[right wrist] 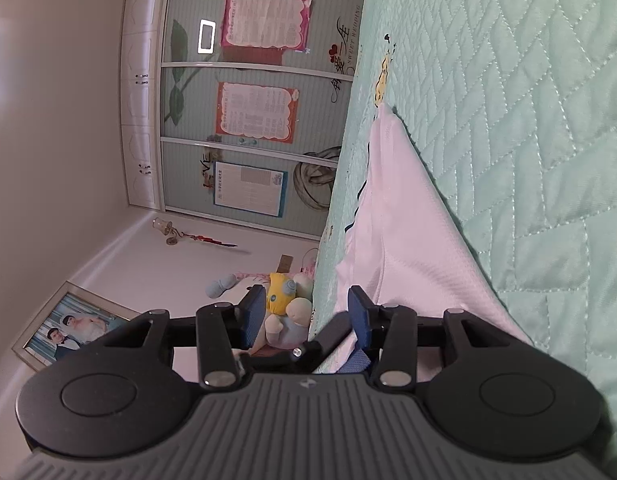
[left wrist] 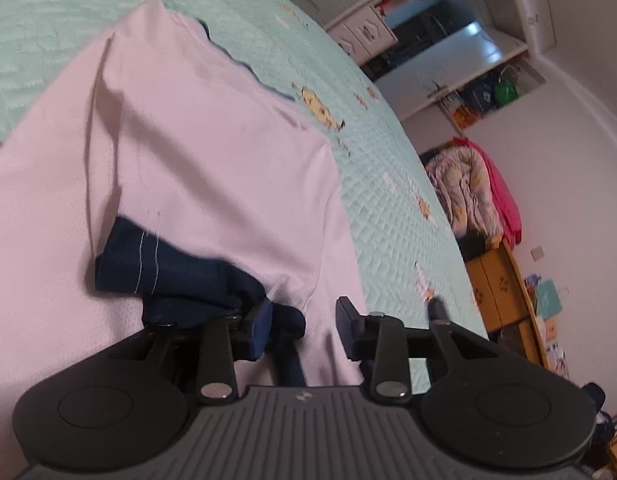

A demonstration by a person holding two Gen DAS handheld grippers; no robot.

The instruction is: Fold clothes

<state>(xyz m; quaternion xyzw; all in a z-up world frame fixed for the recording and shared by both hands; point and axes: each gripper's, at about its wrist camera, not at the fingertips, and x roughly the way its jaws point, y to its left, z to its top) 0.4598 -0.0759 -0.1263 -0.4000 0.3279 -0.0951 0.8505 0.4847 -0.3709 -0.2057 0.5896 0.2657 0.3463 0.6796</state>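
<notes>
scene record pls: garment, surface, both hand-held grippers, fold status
garment: pale pink shirt with navy sleeve cuff, lying partly folded
surface: mint quilted bedspread
left hand-held gripper: open, low over the shirt near the navy cuff, nothing clamped
right hand-held gripper: open at the shirt's edge, no cloth pinched
fold status: unfinished

The garment (left wrist: pixel 212 168) is pale pink-white, with a navy cuff (left wrist: pixel 156 264) stitched in two light lines at seven o'clock of it. The bedspread (left wrist: pixel 388 208) is mint green, quilted in diamonds, dotted with small yellow-orange animal motifs. At three o'clock of the bed hang a pink floral quilt (left wrist: pixel 464 188) and a magenta cloth (left wrist: pixel 504 204) above a yellow-orange cabinet (left wrist: pixel 496 288). The pads (right wrist: pixel 254 316) are blue.
</notes>
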